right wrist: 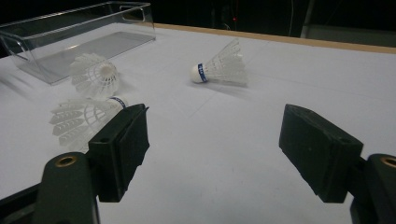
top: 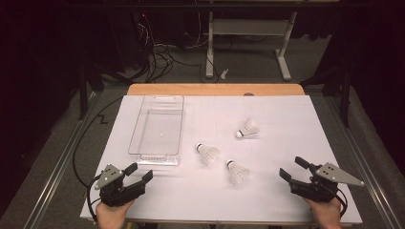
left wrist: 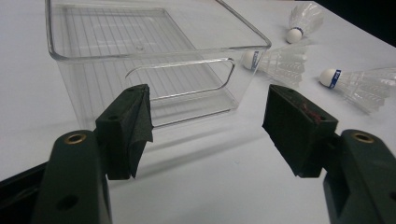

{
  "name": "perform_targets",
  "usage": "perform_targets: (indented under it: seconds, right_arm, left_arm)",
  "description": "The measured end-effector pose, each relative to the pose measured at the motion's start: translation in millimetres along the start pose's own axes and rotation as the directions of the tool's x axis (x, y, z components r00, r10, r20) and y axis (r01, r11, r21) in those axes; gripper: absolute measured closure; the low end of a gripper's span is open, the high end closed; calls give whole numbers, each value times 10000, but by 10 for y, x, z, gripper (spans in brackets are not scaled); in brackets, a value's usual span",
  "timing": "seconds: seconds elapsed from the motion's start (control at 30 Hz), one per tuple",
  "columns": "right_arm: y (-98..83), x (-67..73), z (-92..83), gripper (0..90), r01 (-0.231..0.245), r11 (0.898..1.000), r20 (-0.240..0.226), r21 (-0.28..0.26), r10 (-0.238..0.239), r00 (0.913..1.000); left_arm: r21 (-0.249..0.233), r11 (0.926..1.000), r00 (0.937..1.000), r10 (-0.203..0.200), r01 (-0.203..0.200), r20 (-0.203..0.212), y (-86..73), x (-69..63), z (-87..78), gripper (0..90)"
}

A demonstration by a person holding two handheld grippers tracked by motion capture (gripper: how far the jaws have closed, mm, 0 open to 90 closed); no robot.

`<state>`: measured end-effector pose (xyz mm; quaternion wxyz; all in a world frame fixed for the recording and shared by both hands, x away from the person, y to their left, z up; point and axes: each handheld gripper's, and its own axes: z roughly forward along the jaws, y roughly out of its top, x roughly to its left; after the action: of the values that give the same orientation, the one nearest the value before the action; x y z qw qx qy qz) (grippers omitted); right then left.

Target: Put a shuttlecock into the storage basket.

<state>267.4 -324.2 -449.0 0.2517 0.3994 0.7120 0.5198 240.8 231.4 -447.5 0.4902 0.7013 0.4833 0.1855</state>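
Note:
Three white shuttlecocks lie on the white table sheet: one at the middle right [top: 248,129], one nearer the centre [top: 208,152] and one closest to me [top: 237,171]. A clear plastic bin [top: 154,160] stands at the left with nothing in it. My left gripper [top: 140,171] rests near the front left, just before the bin, jaws open and holding nothing; the left gripper view [left wrist: 208,126] has the bin's handle end [left wrist: 163,51] straight ahead. My right gripper [top: 291,167] is at the front right, also open with nothing in it [right wrist: 215,149], and its nearest shuttlecock [right wrist: 77,121] lies left of its jaws.
The wooden table edge [top: 215,88] runs along the far side. Beyond it on the floor are a desk frame [top: 248,28] and loose cables [top: 157,57]. Metal rails [top: 57,162] flank the table. White sheet stretches between the two grippers.

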Motion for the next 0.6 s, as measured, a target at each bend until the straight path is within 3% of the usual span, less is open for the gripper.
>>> perform_targets:
  seconds: [0.6]
  right_arm:
    - [1, -4, 38, 242, -8, 10000, -57, 82, 8, 10000]
  left_arm:
    - [-81, 9999, 9999, -62, 61, -137, 66, -20, 19, 328]
